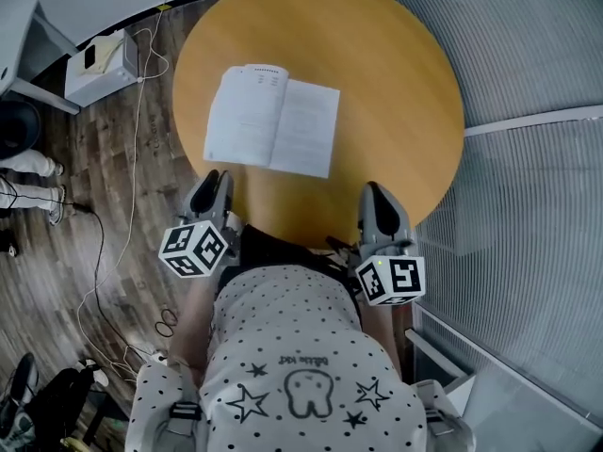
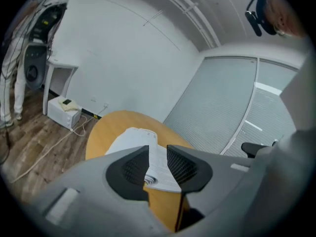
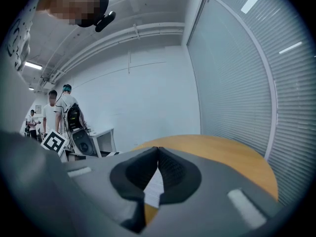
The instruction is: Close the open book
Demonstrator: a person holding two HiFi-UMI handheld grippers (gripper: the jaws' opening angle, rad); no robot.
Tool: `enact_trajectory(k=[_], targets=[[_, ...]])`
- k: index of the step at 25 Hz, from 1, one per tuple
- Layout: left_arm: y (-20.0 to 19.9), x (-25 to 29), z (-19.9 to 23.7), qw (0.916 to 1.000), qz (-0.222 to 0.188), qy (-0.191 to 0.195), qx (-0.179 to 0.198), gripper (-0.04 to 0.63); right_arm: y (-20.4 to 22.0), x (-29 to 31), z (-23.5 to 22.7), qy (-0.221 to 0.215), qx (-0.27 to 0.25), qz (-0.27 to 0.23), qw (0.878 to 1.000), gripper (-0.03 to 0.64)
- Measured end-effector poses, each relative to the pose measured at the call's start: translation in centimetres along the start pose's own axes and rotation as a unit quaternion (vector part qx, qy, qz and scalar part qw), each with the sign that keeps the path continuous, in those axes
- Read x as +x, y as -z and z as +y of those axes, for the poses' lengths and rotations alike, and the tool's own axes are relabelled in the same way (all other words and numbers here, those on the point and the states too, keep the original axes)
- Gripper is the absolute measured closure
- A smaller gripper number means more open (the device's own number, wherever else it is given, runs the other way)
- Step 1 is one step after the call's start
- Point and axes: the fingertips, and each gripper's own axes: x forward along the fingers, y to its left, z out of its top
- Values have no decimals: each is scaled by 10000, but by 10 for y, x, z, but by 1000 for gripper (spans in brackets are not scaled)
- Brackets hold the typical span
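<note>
Head view: open book [image 1: 272, 121], round wood tbl [image 1: 377, 55].

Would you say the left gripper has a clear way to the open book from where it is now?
Probably yes: the left gripper, jaws apart and empty, is at the near edge of the table, and the open book lies flat just beyond it, nothing between them.

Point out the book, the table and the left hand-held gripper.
book [image 1: 273, 121], head view, middle by the spine
table [image 1: 400, 83], head view, bare top
left hand-held gripper [image 1: 217, 177], head view, between its fingertips
</note>
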Motion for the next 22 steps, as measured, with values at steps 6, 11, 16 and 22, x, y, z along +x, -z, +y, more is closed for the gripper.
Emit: enact_trajectory(k=[6, 11, 16, 22], targets=[[43, 27, 32, 9933, 399, -80, -1081, 471, 10, -1, -2, 75, -78, 111, 9999, 612], [73, 46, 53, 9837, 670, -154, -1662, 468, 15, -6, -4, 174, -130, 196, 9996, 612], [98, 64, 63, 9540, 764, 116, -2896, 434, 19, -6, -6, 237, -150, 225, 9994, 614], [101, 75, 80, 9366, 617, 38, -3449, 416, 15, -4, -3, 288, -162, 266, 9991, 612]])
